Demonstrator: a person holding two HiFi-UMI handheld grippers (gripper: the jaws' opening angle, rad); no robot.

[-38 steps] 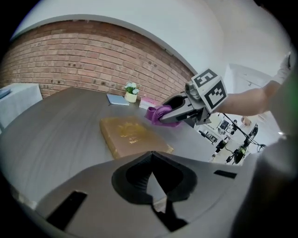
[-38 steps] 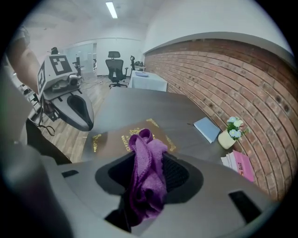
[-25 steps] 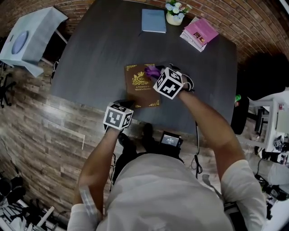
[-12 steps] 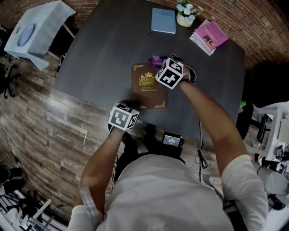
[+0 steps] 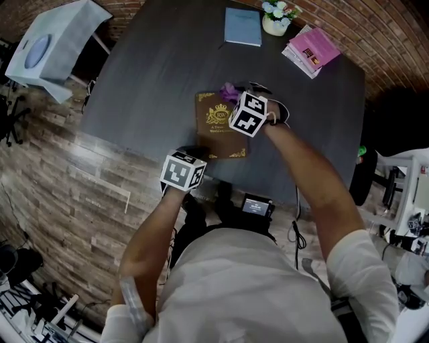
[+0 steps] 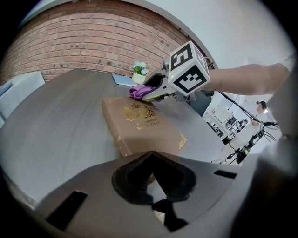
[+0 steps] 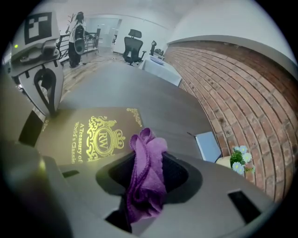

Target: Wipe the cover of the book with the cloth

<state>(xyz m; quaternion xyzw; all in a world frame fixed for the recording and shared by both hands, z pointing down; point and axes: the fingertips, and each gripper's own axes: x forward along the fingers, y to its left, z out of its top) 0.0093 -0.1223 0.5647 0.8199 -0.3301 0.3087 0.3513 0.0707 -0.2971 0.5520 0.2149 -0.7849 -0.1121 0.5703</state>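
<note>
Right gripper view tells me where I am in the job: my right gripper (image 7: 147, 186) is clamped on the bunched purple cloth (image 7: 149, 148), which pokes out past the jaws over the far right part of the book (image 7: 88, 135), just beside its gold crest. I judge this to be the wiping step itself, with the cloth at the far end of the cover and most of the cover lying between it and me. Whether the cloth is pressing on the cover or just above it I cannot tell. The book lies flat and closed on the dark table (image 5: 147, 74), between my two grippers. My left gripper (image 6: 151, 186) stands at the book's near left corner with its jaws pressed together and nothing plainly between them. Its tips are set down at that corner, which I take as pinning the book so it won't slide; whether they nip the cover's edge I cannot say. Next, I think, comes a drag of the cloth from the book's far edge toward its near edge, with light downward pressure and the left gripper holding firm, stopping short of that gripper. The cover is brown and hard-looking, with a gilt crowned monogram, gilt lettering and gilt corner ornaments — a smooth face the cloth should glide on. Beyond the book's far edge, well apart from it, sit a blue notebook (image 5: 242, 27), a small pot of flowers (image 5: 276, 19) and a pink stack of books (image 5: 311, 49).
</note>
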